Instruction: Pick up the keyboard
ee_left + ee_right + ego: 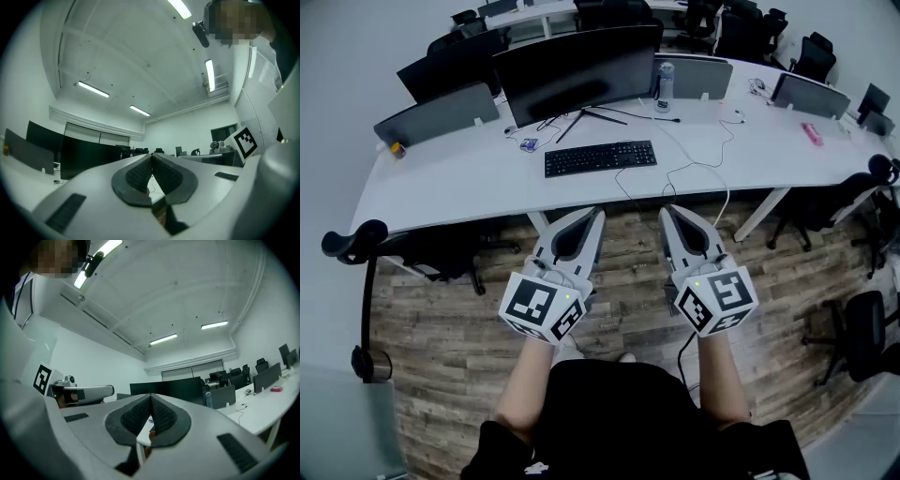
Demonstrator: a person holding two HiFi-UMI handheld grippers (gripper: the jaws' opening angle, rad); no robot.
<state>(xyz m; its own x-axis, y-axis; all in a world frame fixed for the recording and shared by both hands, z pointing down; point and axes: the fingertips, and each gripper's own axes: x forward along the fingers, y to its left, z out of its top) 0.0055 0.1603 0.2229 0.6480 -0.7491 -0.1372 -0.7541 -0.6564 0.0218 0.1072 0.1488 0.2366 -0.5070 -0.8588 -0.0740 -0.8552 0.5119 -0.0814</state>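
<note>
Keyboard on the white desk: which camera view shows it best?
The head view. There the black keyboard lies whole, seen from above, on the desk before the monitor. The left and right gripper views look over their own shut jaws at the room; no keyboard can be made out there.

text: none legible | keyboard [600, 157] keys: too small | signs: square markers on left cube [542, 309], right cube [719, 302]

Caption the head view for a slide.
Shut and empty, the left gripper and right gripper are held short of the white desk, where the black keyboard lies before a monitor.
</note>
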